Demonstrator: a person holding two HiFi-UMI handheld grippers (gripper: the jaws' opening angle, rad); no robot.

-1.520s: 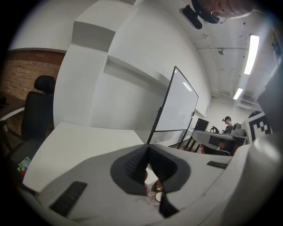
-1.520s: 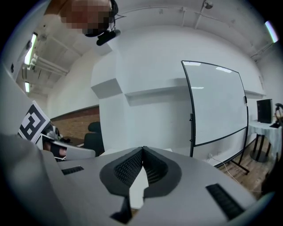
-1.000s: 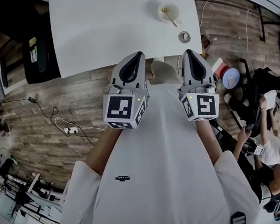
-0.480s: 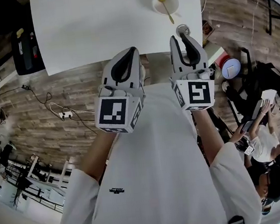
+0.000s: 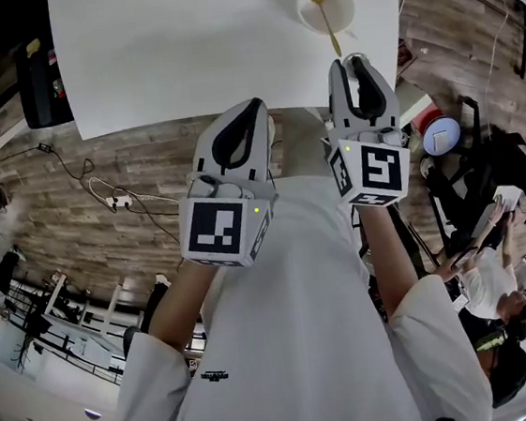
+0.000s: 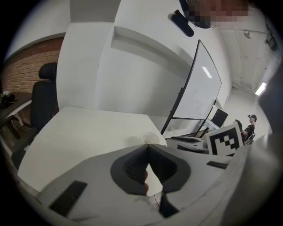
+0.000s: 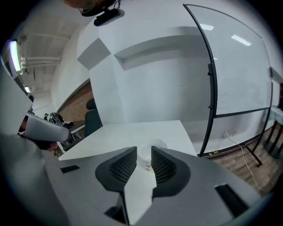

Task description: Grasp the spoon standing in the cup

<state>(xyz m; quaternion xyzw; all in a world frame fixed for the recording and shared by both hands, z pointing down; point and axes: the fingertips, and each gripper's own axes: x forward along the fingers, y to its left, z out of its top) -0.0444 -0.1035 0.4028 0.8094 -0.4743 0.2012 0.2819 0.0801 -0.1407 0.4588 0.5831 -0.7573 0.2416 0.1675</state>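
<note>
Head view: right gripper point(image 5: 356, 60) jaws parted, left gripper point(image 5: 255, 104) jaws pinched empty, so straddle the spoon point(image 5: 327, 26) handle squarely above the cup point(image 5: 302, 8).

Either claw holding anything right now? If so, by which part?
Nothing is held. The left claw is shut and empty; the right claw is open, not yet on the spoon in the cup.
</note>
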